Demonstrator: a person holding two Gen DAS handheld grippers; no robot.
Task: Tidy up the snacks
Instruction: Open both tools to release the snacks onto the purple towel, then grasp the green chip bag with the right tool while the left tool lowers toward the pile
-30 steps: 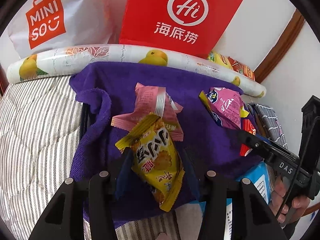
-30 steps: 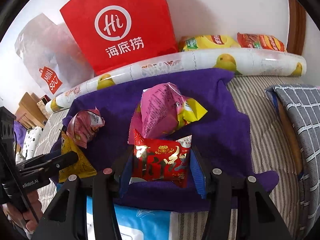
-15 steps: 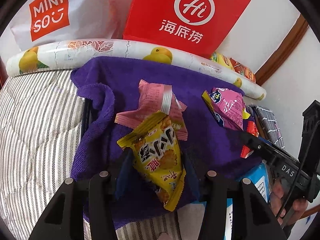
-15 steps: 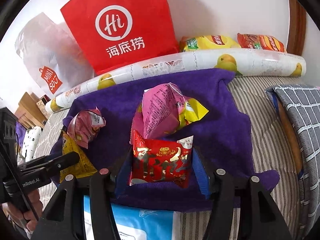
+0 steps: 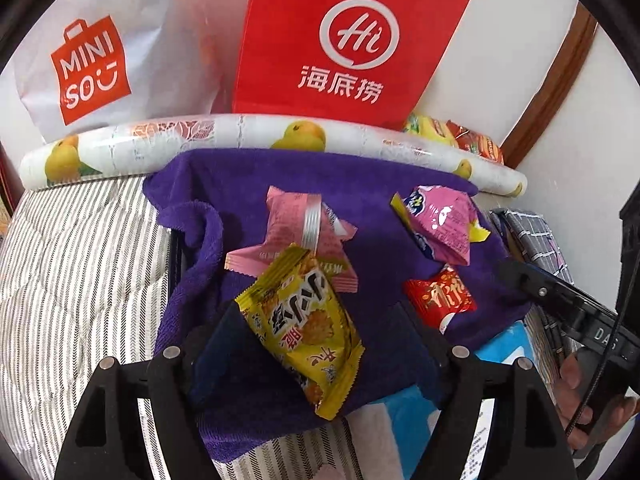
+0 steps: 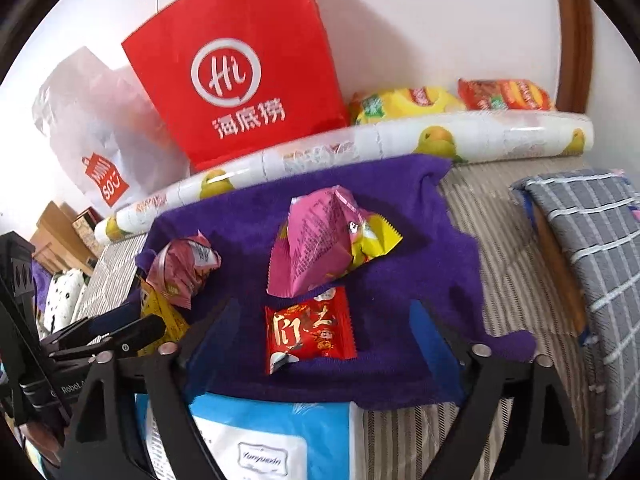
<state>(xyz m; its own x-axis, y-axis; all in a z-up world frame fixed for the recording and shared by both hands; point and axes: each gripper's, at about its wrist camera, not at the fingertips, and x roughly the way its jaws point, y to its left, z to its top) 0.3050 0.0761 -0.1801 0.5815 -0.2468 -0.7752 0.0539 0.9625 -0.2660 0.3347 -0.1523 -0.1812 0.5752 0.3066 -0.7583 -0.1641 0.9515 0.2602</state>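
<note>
1. the left gripper point(image 5: 316, 344) has its fingers spread wide, with the yellow cracker packet point(image 5: 304, 328) lying loose between them on the purple towel point(image 5: 380, 216); neither finger seems to press it.
2. just behind, the pale pink packet point(image 5: 298, 232) lies partly under the yellow one's top edge.
3. further right on the towel, the bright pink packet point(image 5: 440, 224) sits near the back, and the small red packet point(image 5: 440, 296) lies just in front of it.
4. the right gripper point(image 6: 320, 344) is also wide apart, with the red packet point(image 6: 310, 332) flat between its fingers and free of both.
5. judged from this, four packets lie spread on the towel in two pairs, and both grippers hold nothing; what final order is wanted cannot be told, so the sorting looks partly done at most.
</note>
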